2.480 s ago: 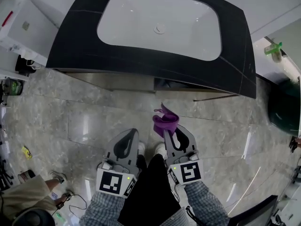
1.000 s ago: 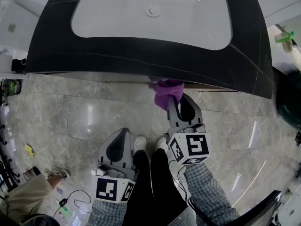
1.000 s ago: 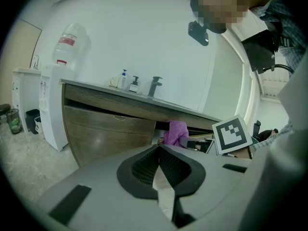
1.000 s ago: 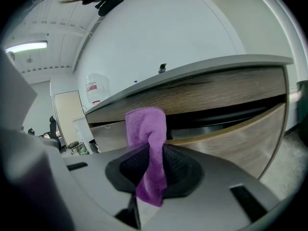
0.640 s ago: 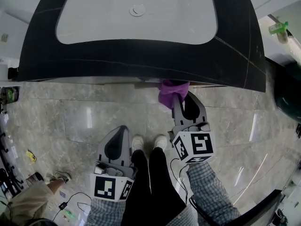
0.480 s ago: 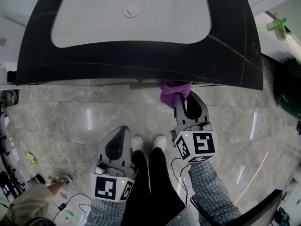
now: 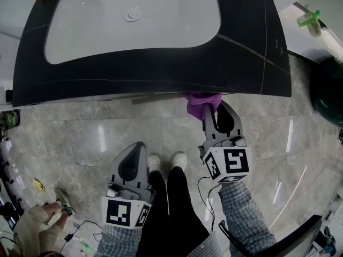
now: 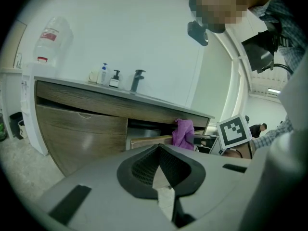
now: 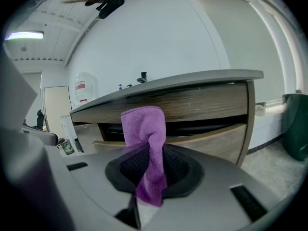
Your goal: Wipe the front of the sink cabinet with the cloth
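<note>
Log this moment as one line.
right claw: shut on cloth | cloth: at cabinet front | left claw: shut, empty, away from cabinet

Sink cabinet front [image 8: 82, 129]: all but lost in the head view, tucked beneath the black sink top [image 7: 161, 63]. Far end of the purple cloth [image 7: 201, 101] gone under that same edge, at 12 o'clock of the right claw [image 7: 206, 108]; cannot tell there whether touching wood. White basin [image 7: 134, 25] cut at the top edge, dark green bin [image 7: 327, 98] at 3 o'clock, a person [image 7: 35, 232] at 7 o'clock. In the left gripper view, bottles [image 8: 109, 76] beside the tap too small to read. In the right gripper view, cloth's lower tail buried between the closed jaws.
</note>
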A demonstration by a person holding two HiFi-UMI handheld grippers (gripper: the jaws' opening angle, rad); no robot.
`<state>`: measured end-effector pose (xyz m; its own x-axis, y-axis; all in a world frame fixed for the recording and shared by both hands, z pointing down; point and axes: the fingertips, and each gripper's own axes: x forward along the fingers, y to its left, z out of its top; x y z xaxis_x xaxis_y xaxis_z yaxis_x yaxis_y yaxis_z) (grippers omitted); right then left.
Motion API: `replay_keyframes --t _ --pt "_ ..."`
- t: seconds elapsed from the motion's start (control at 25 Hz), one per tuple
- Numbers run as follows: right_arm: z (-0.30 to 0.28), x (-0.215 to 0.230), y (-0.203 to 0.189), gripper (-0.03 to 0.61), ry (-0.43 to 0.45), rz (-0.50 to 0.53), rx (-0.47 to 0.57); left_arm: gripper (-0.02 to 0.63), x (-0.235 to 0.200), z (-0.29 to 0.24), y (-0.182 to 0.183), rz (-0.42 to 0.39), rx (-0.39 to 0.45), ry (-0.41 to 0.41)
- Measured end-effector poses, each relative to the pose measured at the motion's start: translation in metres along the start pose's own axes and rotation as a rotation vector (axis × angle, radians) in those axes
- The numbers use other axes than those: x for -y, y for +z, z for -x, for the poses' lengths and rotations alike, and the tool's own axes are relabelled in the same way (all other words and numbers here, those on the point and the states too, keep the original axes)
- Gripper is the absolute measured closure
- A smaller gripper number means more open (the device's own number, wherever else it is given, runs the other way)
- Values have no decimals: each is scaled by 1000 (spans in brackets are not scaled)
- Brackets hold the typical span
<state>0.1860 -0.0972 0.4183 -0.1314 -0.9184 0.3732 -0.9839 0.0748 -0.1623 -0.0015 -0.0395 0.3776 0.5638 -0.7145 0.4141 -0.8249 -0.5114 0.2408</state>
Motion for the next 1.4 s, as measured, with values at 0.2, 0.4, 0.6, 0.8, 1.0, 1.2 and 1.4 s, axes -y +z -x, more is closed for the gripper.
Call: replay_keyframes --t 0.2,0.4,0.6,0.8,1.0,1.2,1.4 --pt "6 23 2 502 -37 11 11 603 12 -7 -3 -4 -10 -20" --pt "15 54 4 502 -105 0 21 603 24 -10 -4 -13 -17 -40" --pt "23 86 6 502 -171 -7 36 603 36 -13 -5 -24 -22 -55" --pt "27 103 5 502 -215 -11 47 603 43 -17 -8 -30 -30 -71" --pt "29 117 1 502 -246 -21 56 603 46 -19 -11 -42 -37 -77" --pt "32 135 -4 502 -291 -29 53 603 47 -22 -14 -48 -42 -81" --pt "37 158 -14 503 -368 -64 45 603 50 -24 -20 -53 -51 -97"
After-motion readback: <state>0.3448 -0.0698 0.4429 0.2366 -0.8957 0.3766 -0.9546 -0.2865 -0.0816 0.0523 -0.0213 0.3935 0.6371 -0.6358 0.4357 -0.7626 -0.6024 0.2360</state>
